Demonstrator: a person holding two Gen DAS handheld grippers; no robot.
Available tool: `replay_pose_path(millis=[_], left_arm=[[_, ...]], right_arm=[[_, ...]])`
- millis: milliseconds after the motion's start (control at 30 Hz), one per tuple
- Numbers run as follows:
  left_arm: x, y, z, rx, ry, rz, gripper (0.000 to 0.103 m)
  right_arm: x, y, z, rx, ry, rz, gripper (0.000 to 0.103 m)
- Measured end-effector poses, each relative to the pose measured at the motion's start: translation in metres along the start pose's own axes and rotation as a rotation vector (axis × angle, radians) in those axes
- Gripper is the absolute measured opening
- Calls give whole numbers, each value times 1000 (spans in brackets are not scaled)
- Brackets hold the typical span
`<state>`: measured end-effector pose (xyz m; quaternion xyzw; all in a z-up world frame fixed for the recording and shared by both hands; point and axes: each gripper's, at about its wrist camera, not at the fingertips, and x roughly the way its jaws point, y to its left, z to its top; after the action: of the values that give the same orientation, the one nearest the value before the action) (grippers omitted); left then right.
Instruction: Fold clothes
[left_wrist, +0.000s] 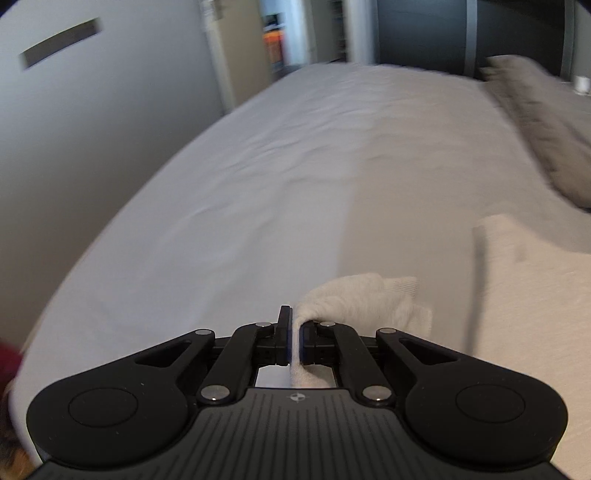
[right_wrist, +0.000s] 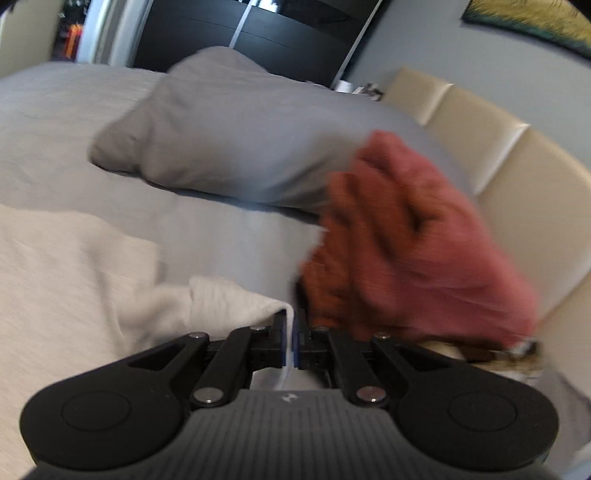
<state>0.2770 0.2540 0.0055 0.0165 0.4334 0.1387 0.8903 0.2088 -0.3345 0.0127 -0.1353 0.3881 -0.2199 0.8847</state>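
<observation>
A cream-white knitted garment (left_wrist: 535, 314) lies spread on the grey bed sheet (left_wrist: 258, 184). My left gripper (left_wrist: 294, 325) is shut on a bunched corner of it, with the cloth pinched between the pads and puffing out to the right. In the right wrist view the same garment (right_wrist: 74, 266) stretches off to the left, and my right gripper (right_wrist: 291, 328) is shut on another edge of it, a thin white fold caught between the blue pads. Both views are blurred by motion.
A grey pillow (right_wrist: 229, 136) lies beyond the garment near a cream padded headboard (right_wrist: 517, 158). A heap of red and orange clothes (right_wrist: 413, 236) sits just right of my right gripper. The bed's left edge (left_wrist: 110, 229) drops to the floor.
</observation>
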Motion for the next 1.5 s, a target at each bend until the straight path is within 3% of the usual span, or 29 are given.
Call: replay_pose_path(millis=[267,367,467,567,600,633,667,700,733,767,933,1100,1233,1500], left_arm=[[-14,99,-33,-128,53,194,1],[-16,118,-39,-180,68,206,1],[-6,119,-42,-207,121,172,2],[-3,110,-43,-175,135,190,17],[-5,106,-42,-157,126,195,29],[-6,102,-42,-139,116,201,47],[-10,96,-41,-122,85,219,57],[-14,87,-39,-104,43,235,57],[-17,79,-37,-83,4,242,58],[-21,73,-34,-64,-26,236,60],[-26,38,-26,-15,-98,121,61],[-16,6,-13,-35,-125,-48,61],[9,-21,2,-99,-71,-177,60],[104,-80,29,-167,29,-397,54]], right_arm=[[-2,-45,-28,-107,44,-154,3],[-4,-51,-31,-138,34,-173,4],[-3,-46,-36,-178,74,-123,5],[2,-33,-41,-257,113,-105,6],[2,-30,-42,-277,115,-106,7],[2,-27,-42,-296,116,-108,10],[3,-25,-43,-316,118,-110,16],[-1,-23,-43,-315,104,-110,23],[-5,-21,-43,-313,88,-111,48],[-9,-20,-41,-307,63,-106,61],[-39,-14,-28,-276,-31,-41,61],[-47,-6,-16,-147,-54,125,60],[-24,-1,-11,15,24,292,59],[51,14,4,277,84,458,61]])
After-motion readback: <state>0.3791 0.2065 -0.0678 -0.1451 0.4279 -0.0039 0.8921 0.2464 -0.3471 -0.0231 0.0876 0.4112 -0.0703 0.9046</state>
